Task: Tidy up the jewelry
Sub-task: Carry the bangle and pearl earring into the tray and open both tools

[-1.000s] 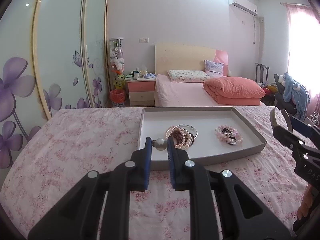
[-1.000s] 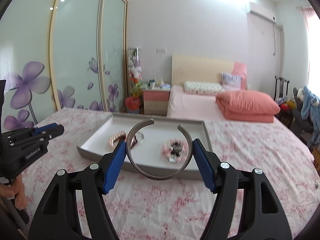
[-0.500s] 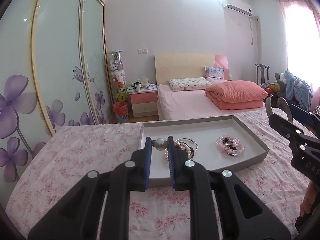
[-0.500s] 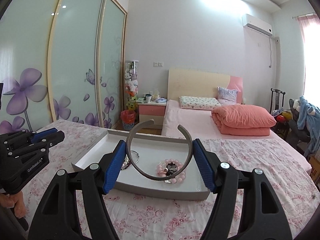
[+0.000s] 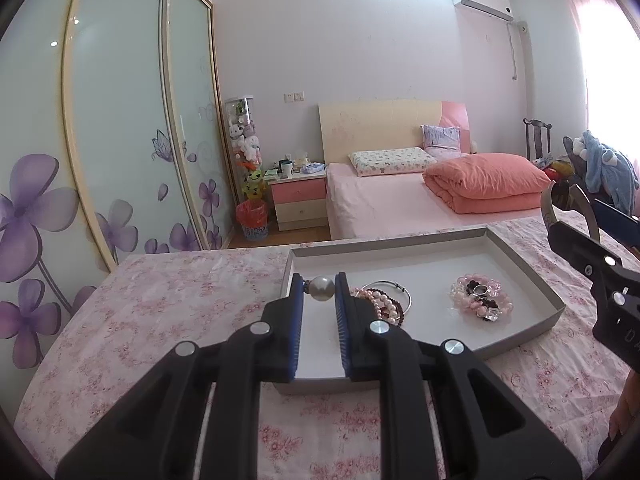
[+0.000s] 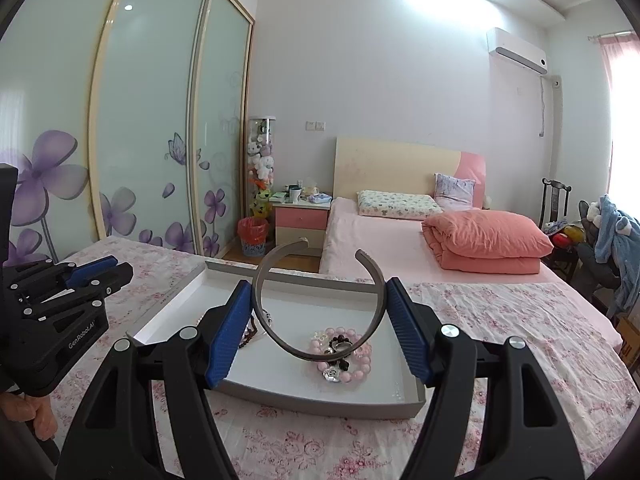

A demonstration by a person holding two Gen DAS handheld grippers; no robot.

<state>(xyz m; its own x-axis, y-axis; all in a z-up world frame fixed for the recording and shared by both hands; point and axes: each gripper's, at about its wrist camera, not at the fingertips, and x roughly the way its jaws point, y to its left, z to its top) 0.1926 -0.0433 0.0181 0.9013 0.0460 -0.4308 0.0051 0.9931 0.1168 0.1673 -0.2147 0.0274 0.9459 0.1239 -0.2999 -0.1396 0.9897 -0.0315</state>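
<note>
- Left gripper [image 5: 322, 290] is up over the near left corner of the tray [image 5: 524, 270]; its fingers [image 5: 297, 300] are nearly together, pinching a pearl [image 5: 322, 289] at the tips
- Right gripper [image 6: 320, 312] spreads its fingers [image 6: 234, 320] wide, braced on either side of a grey open bangle [image 6: 304, 350]; the gap in the bangle faces away, and it hangs above the tray
- In the tray: a pink bead bracelet [image 5: 480, 302] to the right; a pile of bracelets [image 5: 382, 304] with a thin silver ring just right of the pearl
- The tray sits on a floral cloth [image 5: 140, 320]
</note>
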